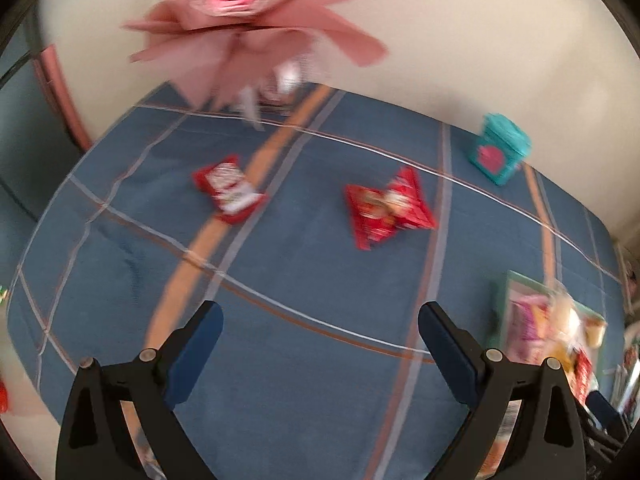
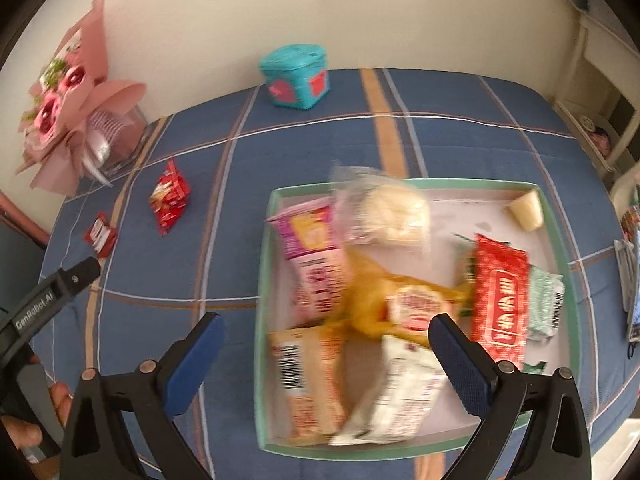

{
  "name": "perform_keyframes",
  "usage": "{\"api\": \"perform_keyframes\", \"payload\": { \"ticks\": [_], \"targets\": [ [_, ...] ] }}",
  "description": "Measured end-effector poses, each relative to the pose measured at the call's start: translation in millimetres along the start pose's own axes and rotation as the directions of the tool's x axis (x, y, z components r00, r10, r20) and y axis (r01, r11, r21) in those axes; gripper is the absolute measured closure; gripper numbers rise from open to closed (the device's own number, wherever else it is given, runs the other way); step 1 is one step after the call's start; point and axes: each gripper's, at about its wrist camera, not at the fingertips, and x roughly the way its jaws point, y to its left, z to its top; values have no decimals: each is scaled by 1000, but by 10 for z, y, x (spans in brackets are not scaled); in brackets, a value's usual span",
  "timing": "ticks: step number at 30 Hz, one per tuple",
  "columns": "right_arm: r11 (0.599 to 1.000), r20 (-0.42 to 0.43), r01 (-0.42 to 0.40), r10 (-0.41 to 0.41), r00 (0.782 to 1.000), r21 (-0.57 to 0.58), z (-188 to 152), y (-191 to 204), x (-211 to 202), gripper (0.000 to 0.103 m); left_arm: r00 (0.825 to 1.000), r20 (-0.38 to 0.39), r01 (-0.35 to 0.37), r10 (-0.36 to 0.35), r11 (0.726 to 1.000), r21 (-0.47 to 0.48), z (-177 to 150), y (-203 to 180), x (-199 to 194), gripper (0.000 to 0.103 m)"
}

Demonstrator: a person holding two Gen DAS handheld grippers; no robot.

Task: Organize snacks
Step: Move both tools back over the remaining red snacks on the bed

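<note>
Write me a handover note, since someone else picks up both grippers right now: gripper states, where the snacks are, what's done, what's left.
Left gripper: open, empty, over the blue plaid tablecloth.
Right gripper: open, empty, above the near edge of the green-rimmed tray.
Done: the tray already holds a mixed pile, including a red packet, a pink packet and a clear-wrapped bun.
Left: two red snack packets lie loose on the cloth, the small one and the larger one, between the pink bouquet and the teal box.
</note>
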Motion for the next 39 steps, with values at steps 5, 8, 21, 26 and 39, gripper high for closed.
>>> {"api": "perform_keyframes", "payload": {
  "ticks": [5,8,21,26,39],
  "targets": [
    [999,-5,-17,17,1000,-43,-31,297,54,0,999,23,-37,39,996,-86,44,467,-16,5],
    [997,-11,-31,30,999,-68,-57,482,91,0,998,29,-52,56,992,-113,50,666,-20,5],
    [990,-27,-37,34,999,-135,-132,909,233,0,1000,14,-24,26,985,-169,79,1044,93,5],
    [989,48,-55,62,997,-137,-11,971,174,0,999,40,-3,9,989,-148,167,995,114,5],
    [978,124,-127,149,981,-167,566,1315,354,0,1000,21,15,-14,998,-57,595,853,497,5]
  ]
}}
